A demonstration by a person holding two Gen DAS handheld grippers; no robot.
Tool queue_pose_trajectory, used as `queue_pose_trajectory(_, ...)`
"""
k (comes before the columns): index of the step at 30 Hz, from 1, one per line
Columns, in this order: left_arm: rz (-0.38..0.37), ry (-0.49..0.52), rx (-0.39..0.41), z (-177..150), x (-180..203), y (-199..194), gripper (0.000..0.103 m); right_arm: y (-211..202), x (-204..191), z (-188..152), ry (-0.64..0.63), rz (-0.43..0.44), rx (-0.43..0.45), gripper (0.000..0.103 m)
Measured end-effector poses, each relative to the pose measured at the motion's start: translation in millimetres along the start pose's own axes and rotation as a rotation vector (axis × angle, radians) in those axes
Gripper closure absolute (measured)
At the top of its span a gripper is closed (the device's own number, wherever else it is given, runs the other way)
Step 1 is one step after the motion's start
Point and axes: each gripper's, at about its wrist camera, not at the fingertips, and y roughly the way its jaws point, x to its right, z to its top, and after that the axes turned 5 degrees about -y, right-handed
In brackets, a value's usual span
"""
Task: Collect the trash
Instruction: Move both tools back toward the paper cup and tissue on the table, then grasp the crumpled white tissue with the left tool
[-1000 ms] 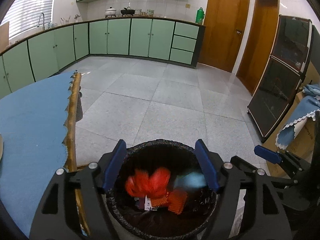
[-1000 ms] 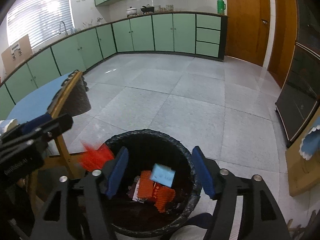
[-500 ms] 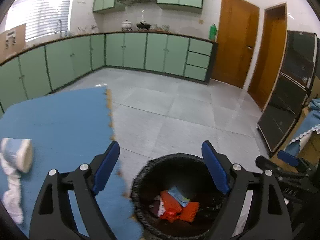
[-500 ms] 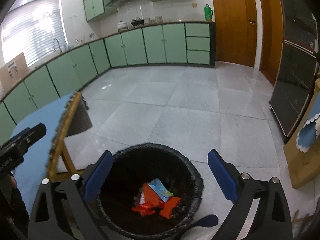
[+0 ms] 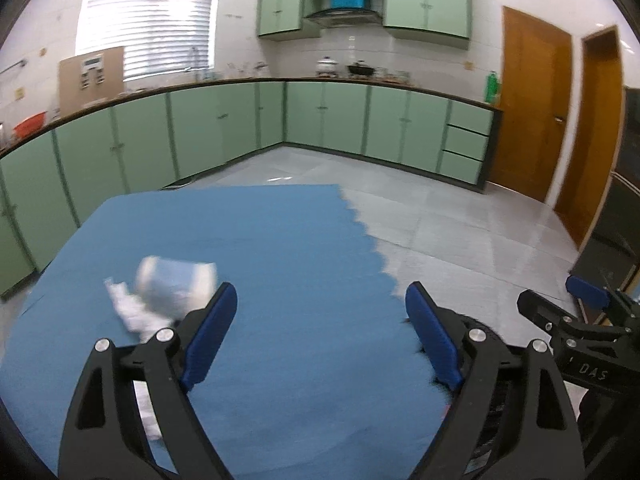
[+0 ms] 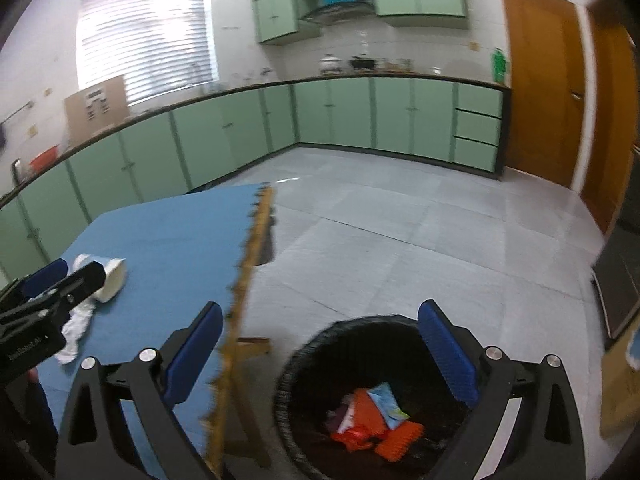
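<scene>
Orange and blue wrappers already lay in the black bag-lined round trash bin [image 6: 360, 392] on the floor at the table's four o'clock. On the blue-covered table [image 5: 280, 248], a tipped white paper cup [image 5: 176, 284] and crumpled white tissue [image 5: 132, 312] remained at ten o'clock of the left gripper [image 5: 320, 340], whose jaws stood wide and empty. The right gripper [image 6: 320, 356], equally wide, held nothing above the bin.

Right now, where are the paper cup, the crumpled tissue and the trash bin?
paper cup [image 6: 111, 277]: right wrist view, on its white side wall.
crumpled tissue [image 6: 78, 326]: right wrist view, on the middle of the white wad.
trash bin [image 6: 320, 344]: right wrist view, on its black rim, left side.
</scene>
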Motion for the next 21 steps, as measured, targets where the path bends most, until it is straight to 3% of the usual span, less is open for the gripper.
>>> queue_pose_trajectory(11, 0.186, -0.096, -0.021, -5, -85, 3, 0.019, 21, -60, 8, -0.039, 0.096, 0.026, 0.007)
queue_pose_trajectory(21, 0.207, -0.132, -0.118, -20, -106, 29, 0.02, 31, -87, 3, -0.061, 0.123, 0.012, 0.007)
